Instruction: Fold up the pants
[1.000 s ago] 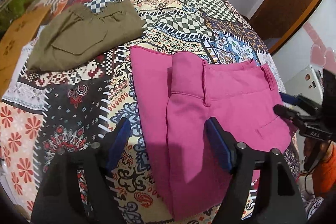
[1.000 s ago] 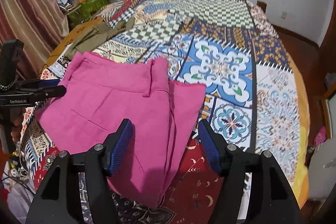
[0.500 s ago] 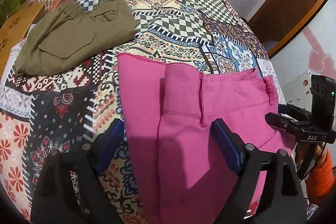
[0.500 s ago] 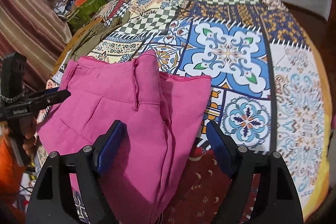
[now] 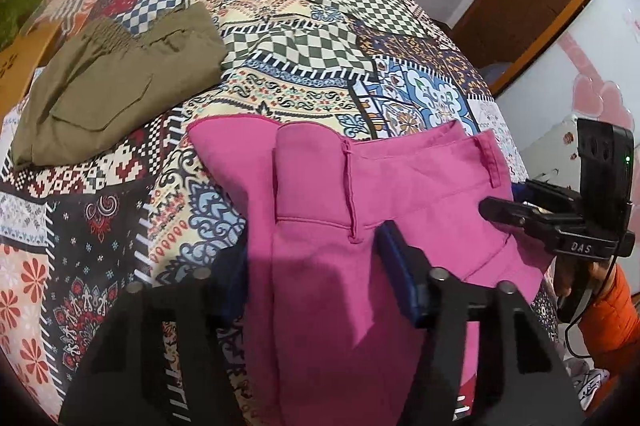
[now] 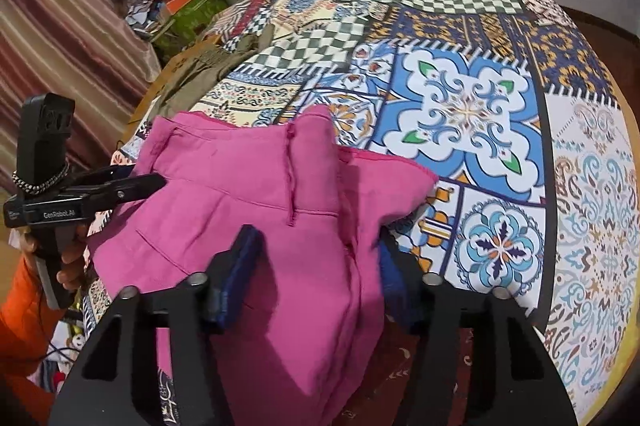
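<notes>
Pink pants (image 5: 320, 226) on patterned bedspread (image 5: 280, 38). Left gripper (image 5: 312, 274) & right gripper (image 6: 316, 266) both wide open, straddling fabric, nothing pinched. Olive pants (image 5: 112, 82) far left.

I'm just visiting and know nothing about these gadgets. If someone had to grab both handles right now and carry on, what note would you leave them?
Left gripper: open, straddling the near left part of the pink pants.
Right gripper: open, straddling their near right part.
The pink pants lie partly folded on the patterned bedspread; whether fabric is pinched, I cannot tell.
Olive pants lie folded at far left, apparently done.
Left: probably grip the near end and fold it up toward the waistband.
</notes>
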Available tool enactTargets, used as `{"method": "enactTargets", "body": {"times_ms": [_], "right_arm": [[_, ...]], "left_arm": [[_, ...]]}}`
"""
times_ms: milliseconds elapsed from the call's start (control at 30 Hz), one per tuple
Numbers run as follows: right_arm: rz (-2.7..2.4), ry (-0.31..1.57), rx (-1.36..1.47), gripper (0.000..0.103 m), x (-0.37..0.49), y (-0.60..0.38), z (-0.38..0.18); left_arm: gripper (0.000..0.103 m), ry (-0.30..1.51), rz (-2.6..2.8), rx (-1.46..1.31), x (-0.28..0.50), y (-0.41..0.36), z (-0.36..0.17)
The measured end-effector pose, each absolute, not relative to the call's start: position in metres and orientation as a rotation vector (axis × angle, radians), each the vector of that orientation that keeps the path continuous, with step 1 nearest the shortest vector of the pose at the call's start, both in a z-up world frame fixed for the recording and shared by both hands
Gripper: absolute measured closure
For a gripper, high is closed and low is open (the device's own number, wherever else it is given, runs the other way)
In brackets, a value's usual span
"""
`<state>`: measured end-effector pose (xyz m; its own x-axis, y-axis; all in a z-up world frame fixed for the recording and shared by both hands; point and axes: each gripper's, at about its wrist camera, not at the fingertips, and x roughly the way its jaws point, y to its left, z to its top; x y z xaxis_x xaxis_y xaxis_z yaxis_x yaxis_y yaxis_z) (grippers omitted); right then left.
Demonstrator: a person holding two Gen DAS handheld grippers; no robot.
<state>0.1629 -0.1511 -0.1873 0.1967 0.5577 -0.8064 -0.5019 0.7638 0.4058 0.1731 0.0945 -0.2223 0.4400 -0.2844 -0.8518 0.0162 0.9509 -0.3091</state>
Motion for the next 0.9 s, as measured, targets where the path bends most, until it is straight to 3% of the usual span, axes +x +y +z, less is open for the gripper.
{"method": "enactTargets", "body": {"times_ms": [167,267,533,900], "right_arm": [[0.726,1.108,0.038,0.076,0.167,-0.150,-0.181],[0.736,1.091,0.032,0.082,0.169,-0.149,-0.176],[0.745,1.013,0.003,0.087,0.165,-0.144,-0.154],[0.807,0.864,0.006,0.087,0.170,-0.112,-0.106]], "left_arm": [[0.067,1.084,-0.188,-0.256,0.173,0.092,-0.216],[0.073,1.059,-0.177,-0.223,0.170,0.088,-0.208],[0.081,0.980,-0.156,-0.173,0.163,0.084,-0.178],[0.082,0.860,-0.058,-0.178,0.160,0.117,-0.126]]}}
